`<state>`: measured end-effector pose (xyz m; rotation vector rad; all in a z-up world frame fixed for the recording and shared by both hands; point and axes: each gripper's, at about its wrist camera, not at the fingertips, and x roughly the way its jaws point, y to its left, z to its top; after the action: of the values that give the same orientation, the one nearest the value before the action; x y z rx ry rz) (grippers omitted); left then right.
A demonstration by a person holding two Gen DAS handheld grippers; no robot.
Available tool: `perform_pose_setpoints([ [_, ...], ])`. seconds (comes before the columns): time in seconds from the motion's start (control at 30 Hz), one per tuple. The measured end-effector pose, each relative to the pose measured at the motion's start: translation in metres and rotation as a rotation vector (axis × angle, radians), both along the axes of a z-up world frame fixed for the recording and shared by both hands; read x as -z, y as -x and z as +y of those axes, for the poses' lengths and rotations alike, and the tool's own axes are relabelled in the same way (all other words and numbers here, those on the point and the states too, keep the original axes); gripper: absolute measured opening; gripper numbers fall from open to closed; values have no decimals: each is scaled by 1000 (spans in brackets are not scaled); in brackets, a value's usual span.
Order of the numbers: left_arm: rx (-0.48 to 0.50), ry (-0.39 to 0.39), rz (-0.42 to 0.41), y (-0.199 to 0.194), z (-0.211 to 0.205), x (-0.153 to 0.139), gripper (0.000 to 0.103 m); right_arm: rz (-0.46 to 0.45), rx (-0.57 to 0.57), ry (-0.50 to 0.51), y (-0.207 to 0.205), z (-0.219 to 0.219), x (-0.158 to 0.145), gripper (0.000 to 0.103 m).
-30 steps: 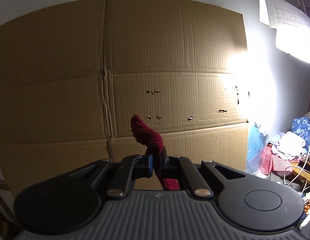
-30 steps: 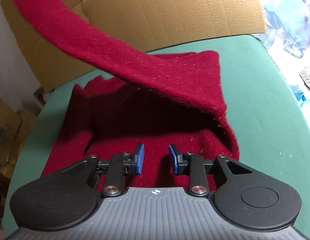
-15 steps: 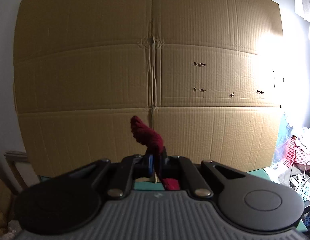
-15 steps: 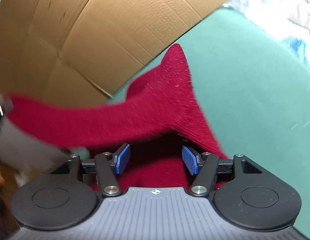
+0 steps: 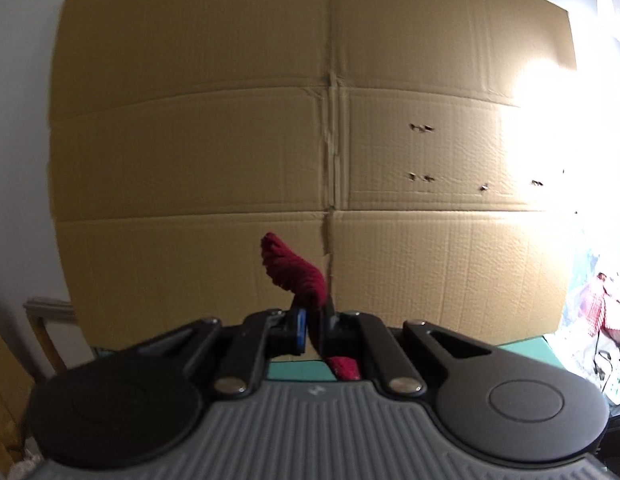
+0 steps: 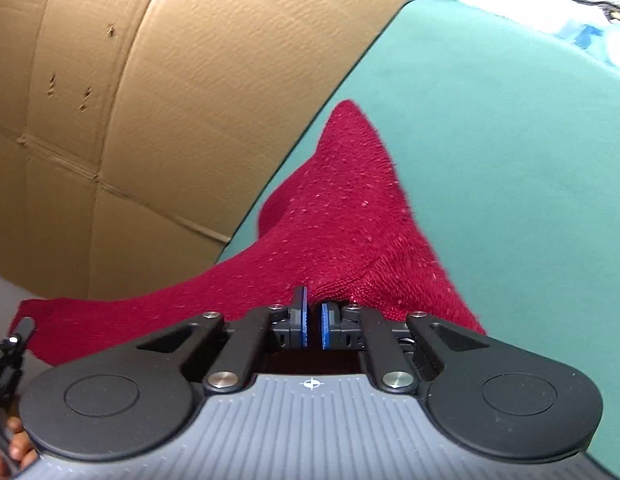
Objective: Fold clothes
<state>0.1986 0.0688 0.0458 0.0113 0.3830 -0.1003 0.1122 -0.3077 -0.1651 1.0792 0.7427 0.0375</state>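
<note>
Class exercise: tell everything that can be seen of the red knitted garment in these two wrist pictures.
The red knitted garment is deep crimson, fuzzy, wool-like, flecked with pale specks. It rests partly on the green surface, rising to a peak and stretching left in a band. The left gripper is shut on one end, which pokes up before the cardboard. The right gripper has closed at a fold's edge; whether cloth is pinched is unclear.
</note>
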Motion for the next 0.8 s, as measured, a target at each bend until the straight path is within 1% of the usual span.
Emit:
perform_pose_setpoints([
  [0.17,-32,11,17,0,18,8,1,1,-21,-10,-5,9,2,8],
  [0.23,-39,16,5,1,23,7,1,3,-33,-30,-16,19,6,8],
  [0.33,-51,24,-11,2,31,2,1,6,-53,-22,-20,27,5,8],
  [0.5,-77,2,-30,-8,47,-5,1,37,-84,-40,-26,36,13,8],
  [0.6,-102,-3,-33,-11,58,-3,1,35,-115,-39,-32,45,15,9],
  [0.63,-113,0,-35,-12,63,-2,1,34,-125,-42,-34,48,16,12],
  [0.7,-133,4,-30,-20,71,4,1,42,-153,-56,-39,54,19,14],
  [0.77,-141,-9,-9,-28,79,12,1,64,-169,-46,-41,59,23,19],
  [0.8,-146,-16,1,-32,83,16,1,73,-186,-50,-41,60,24,24],
])
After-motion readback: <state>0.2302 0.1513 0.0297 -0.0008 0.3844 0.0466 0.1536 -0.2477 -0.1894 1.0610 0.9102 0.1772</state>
